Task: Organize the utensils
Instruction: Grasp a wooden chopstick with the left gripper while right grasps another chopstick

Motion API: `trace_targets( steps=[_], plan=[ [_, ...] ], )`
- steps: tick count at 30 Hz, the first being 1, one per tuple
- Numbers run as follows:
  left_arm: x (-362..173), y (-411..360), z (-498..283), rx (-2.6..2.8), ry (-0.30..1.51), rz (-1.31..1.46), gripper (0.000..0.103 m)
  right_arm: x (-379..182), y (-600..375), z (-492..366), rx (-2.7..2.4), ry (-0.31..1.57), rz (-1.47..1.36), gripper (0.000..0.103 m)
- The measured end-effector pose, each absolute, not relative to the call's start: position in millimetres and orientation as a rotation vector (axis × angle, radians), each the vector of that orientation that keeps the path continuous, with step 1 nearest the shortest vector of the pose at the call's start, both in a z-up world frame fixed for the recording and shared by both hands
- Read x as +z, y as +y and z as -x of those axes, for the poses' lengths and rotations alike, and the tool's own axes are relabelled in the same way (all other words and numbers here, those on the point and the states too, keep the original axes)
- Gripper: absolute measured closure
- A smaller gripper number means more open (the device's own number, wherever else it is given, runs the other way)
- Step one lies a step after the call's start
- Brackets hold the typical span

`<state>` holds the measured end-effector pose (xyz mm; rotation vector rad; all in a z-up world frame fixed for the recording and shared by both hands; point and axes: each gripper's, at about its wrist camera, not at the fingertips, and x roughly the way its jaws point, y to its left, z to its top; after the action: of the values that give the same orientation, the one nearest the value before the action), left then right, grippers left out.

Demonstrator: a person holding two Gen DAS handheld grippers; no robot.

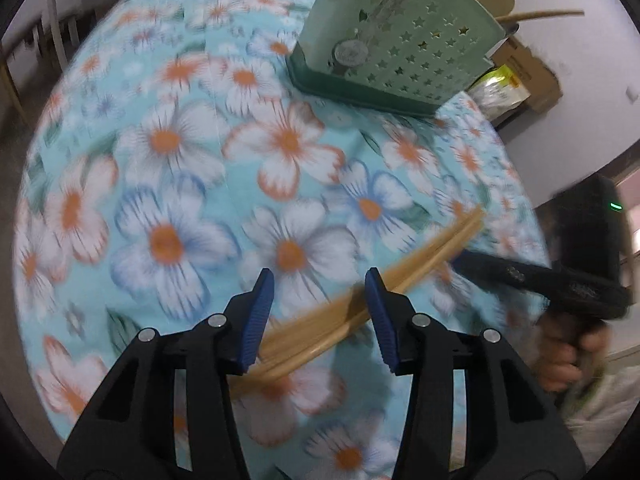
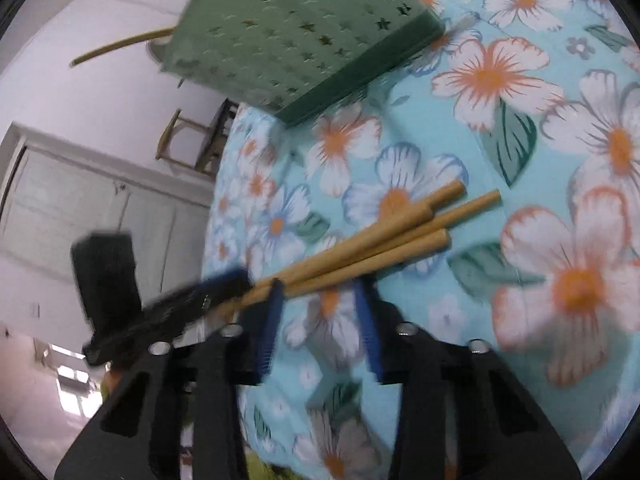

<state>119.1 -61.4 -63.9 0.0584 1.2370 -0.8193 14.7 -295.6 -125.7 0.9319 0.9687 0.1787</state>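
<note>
Several wooden utensil handles (image 2: pixel 372 240) lie bundled on the floral tablecloth (image 2: pixel 520 128); they also show in the left wrist view (image 1: pixel 328 320). My left gripper (image 1: pixel 320 292) is open, its blue pads just above and astride the bundle. My right gripper (image 2: pixel 320 292) is open, its tips at the near side of the handles. The left gripper (image 2: pixel 192 300) appears at the left of the right wrist view, and the right gripper (image 1: pixel 540 280) at the right of the left wrist view. A green star-perforated utensil holder (image 1: pixel 400 44) stands at the back, with wooden utensils (image 1: pixel 532 14) in it.
The table edge (image 1: pixel 516 152) runs close on the right in the left wrist view, with a cardboard box (image 1: pixel 528 72) and a wall beyond. A wooden chair (image 2: pixel 192 144) stands off the table's far side. A cabinet (image 2: pixel 80 208) is behind.
</note>
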Motion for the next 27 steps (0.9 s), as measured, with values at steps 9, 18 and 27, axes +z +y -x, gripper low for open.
trace_targets(
  steps=[9, 18, 27],
  plan=[
    [-83.9, -48.3, -90.9, -0.971, 1.447, 0.275, 0.081, -122.7, -298.0, -66.8, 0.163, 0.997, -0.883, 0.089],
    [-103.4, -70.2, -53.9, -1.018, 1.435, 0.41, 0.098, -110.8, -294.8, -79.6, 0.139, 1.016, -0.735, 0.09],
    [-84.2, -67.4, -40.9, -0.942, 1.277, 0.191, 0.098, -113.3, -326.4, -38.0, 0.095, 1.023, -0.713, 0.09]
  ],
)
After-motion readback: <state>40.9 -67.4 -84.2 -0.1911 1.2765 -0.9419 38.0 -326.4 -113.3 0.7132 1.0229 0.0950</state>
